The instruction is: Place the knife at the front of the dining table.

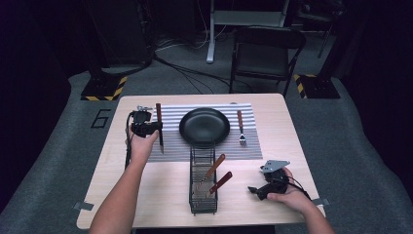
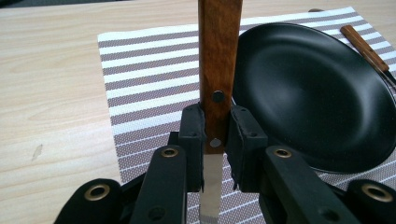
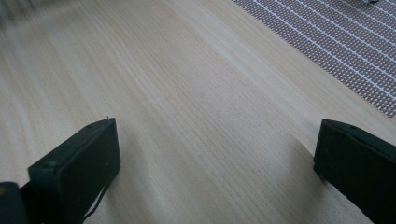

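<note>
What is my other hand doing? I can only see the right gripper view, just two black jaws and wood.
Observer: In the high view your left gripper holds a knife over the striped placemat, left of the black plate.
Operator: Is it holding it tight?
Observer: Yes. In the left gripper view both pads press the knife's wooden handle by its rivets.
Operator: Where is the fork?
Observer: A fork lies on the placemat, right of the plate.
Operator: Is anything left to pick up?
Observer: Two more wooden-handled utensils lean in the wire basket near your right gripper.
</note>
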{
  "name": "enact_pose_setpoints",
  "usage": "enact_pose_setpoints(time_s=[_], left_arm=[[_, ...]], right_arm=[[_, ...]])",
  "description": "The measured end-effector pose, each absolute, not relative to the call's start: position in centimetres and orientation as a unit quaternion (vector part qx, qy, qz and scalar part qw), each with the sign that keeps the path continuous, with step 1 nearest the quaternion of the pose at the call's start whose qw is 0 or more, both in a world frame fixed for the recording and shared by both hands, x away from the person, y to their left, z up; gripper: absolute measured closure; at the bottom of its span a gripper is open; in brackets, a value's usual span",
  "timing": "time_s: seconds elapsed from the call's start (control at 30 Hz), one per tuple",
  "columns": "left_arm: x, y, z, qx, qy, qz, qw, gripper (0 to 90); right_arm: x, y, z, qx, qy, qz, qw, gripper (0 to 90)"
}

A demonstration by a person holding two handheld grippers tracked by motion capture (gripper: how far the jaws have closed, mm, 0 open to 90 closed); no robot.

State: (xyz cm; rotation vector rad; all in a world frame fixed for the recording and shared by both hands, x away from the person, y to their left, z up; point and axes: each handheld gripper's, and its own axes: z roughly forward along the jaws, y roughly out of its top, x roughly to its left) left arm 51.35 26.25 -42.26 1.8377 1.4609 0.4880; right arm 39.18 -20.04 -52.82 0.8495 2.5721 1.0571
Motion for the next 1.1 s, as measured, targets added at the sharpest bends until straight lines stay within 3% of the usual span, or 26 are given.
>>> enact_pose_setpoints(time_s=[1.1], left_arm=[[56.2,26.4,-45.8,0.680,0.621,0.152,0.360,76.9]], right_arm=[[39.2,-20.1,-52.8,0.287,0.879,0.363,0.119,0.0]])
